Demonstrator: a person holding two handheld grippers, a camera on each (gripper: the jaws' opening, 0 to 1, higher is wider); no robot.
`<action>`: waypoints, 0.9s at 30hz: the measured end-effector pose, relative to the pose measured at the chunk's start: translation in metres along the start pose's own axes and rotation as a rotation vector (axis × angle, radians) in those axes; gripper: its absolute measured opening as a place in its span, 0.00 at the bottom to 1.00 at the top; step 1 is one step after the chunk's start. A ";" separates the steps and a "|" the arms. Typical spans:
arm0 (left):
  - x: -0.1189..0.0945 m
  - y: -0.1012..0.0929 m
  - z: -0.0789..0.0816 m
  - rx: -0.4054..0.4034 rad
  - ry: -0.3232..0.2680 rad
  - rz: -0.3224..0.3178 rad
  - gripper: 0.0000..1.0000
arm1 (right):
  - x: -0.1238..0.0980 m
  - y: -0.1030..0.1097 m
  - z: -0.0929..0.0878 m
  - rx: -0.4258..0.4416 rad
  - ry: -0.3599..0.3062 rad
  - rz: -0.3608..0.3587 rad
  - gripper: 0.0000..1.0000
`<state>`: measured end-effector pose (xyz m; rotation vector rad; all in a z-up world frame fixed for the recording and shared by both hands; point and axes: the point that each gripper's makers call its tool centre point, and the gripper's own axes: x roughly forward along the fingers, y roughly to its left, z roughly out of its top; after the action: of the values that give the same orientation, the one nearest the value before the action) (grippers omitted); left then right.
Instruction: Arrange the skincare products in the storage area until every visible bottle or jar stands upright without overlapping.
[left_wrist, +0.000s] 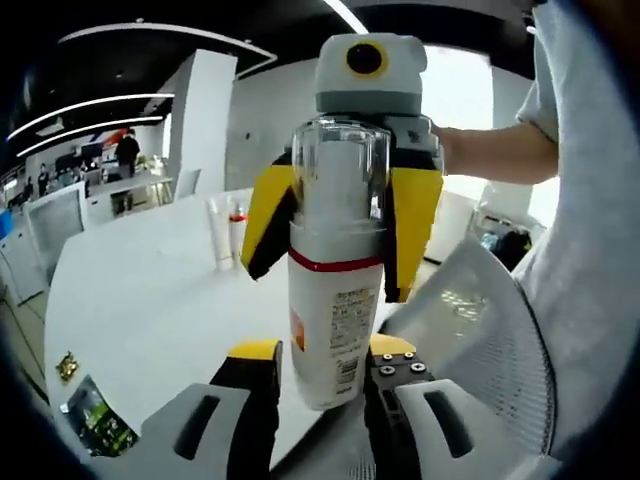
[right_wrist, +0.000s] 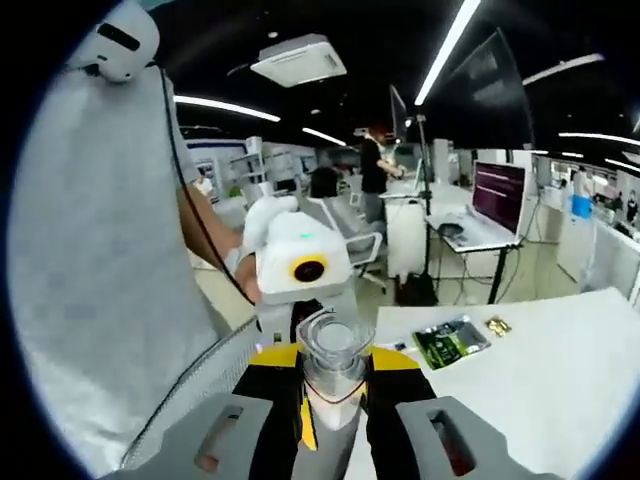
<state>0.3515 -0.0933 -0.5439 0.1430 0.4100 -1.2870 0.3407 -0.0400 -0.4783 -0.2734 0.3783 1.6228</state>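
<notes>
Bottle (left_wrist: 335, 320) between both tools' jaws

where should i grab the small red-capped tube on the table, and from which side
Grip the red-capped tube around its white body just below the cap, coming in level from the open table side. It stands upright, close beside a taller white tube, so jaws closing across its width from the free side should avoid knocking the neighbour.
</notes>
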 end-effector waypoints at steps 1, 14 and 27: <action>0.000 -0.002 0.000 0.007 -0.002 -0.008 0.32 | 0.002 0.004 0.000 -0.007 0.006 0.027 0.16; -0.003 -0.006 0.003 0.062 -0.023 -0.005 0.24 | 0.006 0.000 0.001 0.018 -0.043 0.008 0.18; -0.008 0.054 -0.010 0.016 0.058 0.326 0.24 | 0.003 -0.059 0.004 0.354 -0.184 -0.532 0.26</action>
<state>0.3986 -0.0678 -0.5568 0.2503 0.4075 -0.9670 0.3989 -0.0319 -0.4808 0.0463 0.4034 1.0266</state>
